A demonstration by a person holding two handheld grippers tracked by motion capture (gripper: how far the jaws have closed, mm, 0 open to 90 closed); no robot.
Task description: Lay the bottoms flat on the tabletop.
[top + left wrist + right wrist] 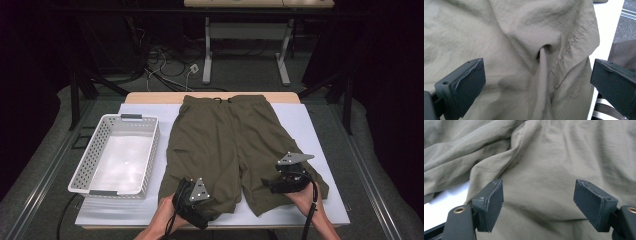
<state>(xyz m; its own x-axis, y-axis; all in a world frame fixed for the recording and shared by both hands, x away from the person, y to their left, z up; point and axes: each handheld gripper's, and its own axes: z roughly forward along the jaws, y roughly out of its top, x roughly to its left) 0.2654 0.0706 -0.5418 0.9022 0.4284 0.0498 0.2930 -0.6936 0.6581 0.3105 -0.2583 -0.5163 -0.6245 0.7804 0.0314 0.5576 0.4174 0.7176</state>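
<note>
At the near table edge both grippers sat over the hems of the olive shorts (pixel 225 145): left gripper (pixel 537 82) had its jaws spread over a puckered leg hem, gripping nothing; right gripper (pixel 539 202) likewise stood released above flat cloth. Shorts lay spread out, unfolded, on the white table mat (pixel 305 125). Farther left, the white basket (pixel 82 165) held nothing. Judged: folding and binning both remained.

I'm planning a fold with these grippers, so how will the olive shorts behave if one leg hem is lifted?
The olive shorts will probably drape limply: the fabric already bunches into soft creases between the left gripper jaws. They look thin and light, so a lifted hem likely drags the rest across the white mat. The weave seems smooth, so a shallow pinch by the right gripper might slip.
</note>
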